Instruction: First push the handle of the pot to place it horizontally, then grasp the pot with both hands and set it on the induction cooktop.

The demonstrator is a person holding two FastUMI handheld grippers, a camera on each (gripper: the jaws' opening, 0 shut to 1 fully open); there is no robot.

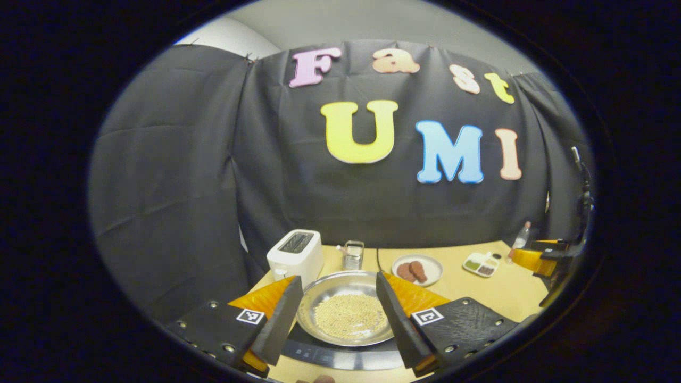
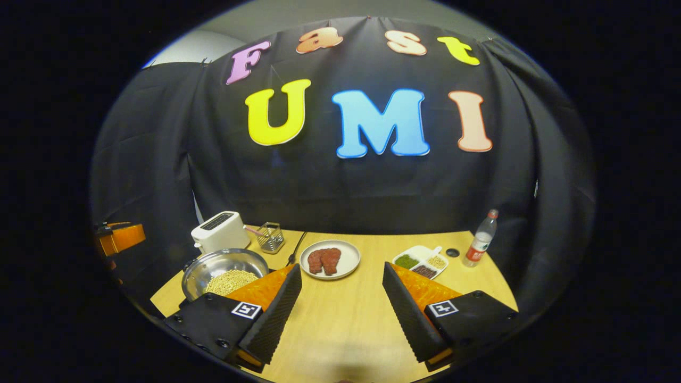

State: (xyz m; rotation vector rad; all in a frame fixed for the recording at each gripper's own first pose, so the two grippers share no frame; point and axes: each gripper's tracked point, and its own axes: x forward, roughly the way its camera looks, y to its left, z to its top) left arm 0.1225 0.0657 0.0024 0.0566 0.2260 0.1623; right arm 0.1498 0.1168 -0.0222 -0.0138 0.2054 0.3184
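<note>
Left tongs [image 1: 335,314] apart over the pot [image 1: 348,308] on the cooktop [image 1: 340,356], right tongs [image 2: 340,308] apart over bare table [image 2: 346,319]; a careless withdrawal risks clipping the rim, spilling beans [image 1: 350,317].

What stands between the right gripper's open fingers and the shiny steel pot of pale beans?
Nothing visible: from the right gripper, bare wooden tabletop runs to the steel pot, which sits off to its left on the black induction cooktop.

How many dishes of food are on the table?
3: the pot of beans at the left beside the toaster, the plate of meat mid-table, and the divided tray near the bottle.
</note>
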